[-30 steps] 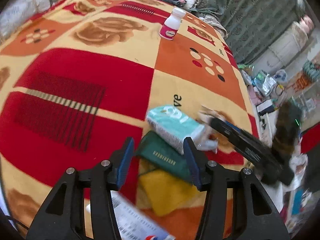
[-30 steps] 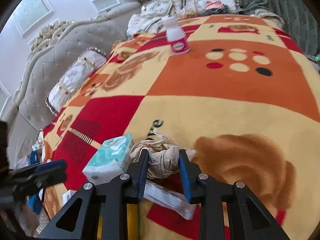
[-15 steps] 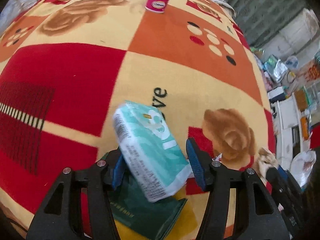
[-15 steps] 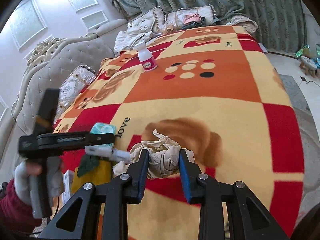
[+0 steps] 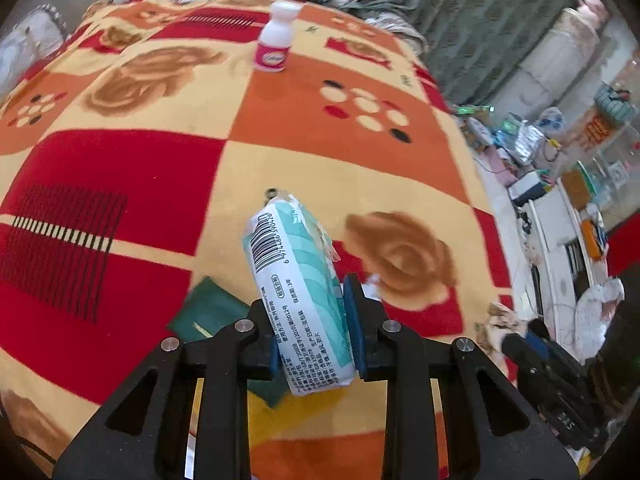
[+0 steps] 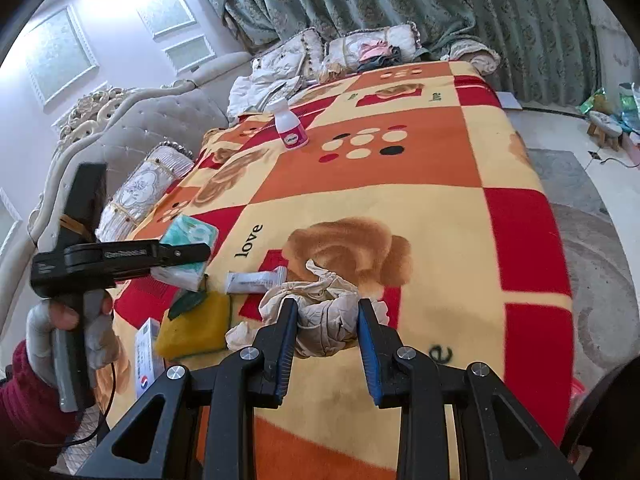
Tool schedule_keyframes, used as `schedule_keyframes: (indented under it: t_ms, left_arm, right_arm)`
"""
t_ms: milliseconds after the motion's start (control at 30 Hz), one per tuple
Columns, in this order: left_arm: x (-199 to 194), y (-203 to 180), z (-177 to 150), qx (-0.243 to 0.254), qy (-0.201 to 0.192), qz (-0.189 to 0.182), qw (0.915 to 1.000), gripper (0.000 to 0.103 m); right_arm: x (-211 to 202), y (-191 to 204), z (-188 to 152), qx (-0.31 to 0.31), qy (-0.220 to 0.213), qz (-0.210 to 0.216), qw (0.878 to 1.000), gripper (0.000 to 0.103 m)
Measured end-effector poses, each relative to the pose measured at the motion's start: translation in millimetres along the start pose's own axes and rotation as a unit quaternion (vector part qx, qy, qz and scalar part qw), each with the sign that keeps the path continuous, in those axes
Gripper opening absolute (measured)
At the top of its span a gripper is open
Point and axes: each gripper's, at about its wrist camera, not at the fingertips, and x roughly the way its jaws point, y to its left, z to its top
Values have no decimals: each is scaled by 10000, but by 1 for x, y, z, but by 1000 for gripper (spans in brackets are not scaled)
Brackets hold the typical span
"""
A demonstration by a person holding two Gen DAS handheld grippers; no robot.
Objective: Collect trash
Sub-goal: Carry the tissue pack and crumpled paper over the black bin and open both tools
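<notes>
My left gripper (image 5: pixel 312 324) is shut on a teal-and-white tissue pack (image 5: pixel 298 292) and holds it above the patterned blanket; the pack also shows in the right wrist view (image 6: pixel 188 250). My right gripper (image 6: pixel 327 334) is shut on a crumpled beige paper wad (image 6: pixel 324 306), lifted over the blanket's front edge. A white bottle with a pink label (image 6: pixel 289 123) stands upright far back on the bed, also in the left wrist view (image 5: pixel 276 42).
On the blanket lie a yellow-and-green sponge (image 6: pixel 192 326), a white tube (image 6: pixel 256 279), a small tissue scrap (image 6: pixel 240 336) and a printed box (image 6: pixel 146 346). Pillows (image 6: pixel 360 52) are at the far end. The cluttered floor (image 5: pixel 560 184) is right of the bed.
My left gripper closed on the tissue pack and lifted it off the sponge. My right gripper pulled back and up with the paper wad in it.
</notes>
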Motion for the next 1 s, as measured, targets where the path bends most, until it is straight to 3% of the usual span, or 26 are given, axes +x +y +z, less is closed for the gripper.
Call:
schedule_keyframes:
  t_ms: [300,1000]
  left_arm:
    - [-15,-62,-36,563,126,-500,9971,24]
    - [9,-181,-100,1641,430,-849,9818,24]
  right_arm:
    - [-32,-2,-16,27,-153,-118,9998,28]
    - [-107,-69,-65,539,-354,-841,9944,28]
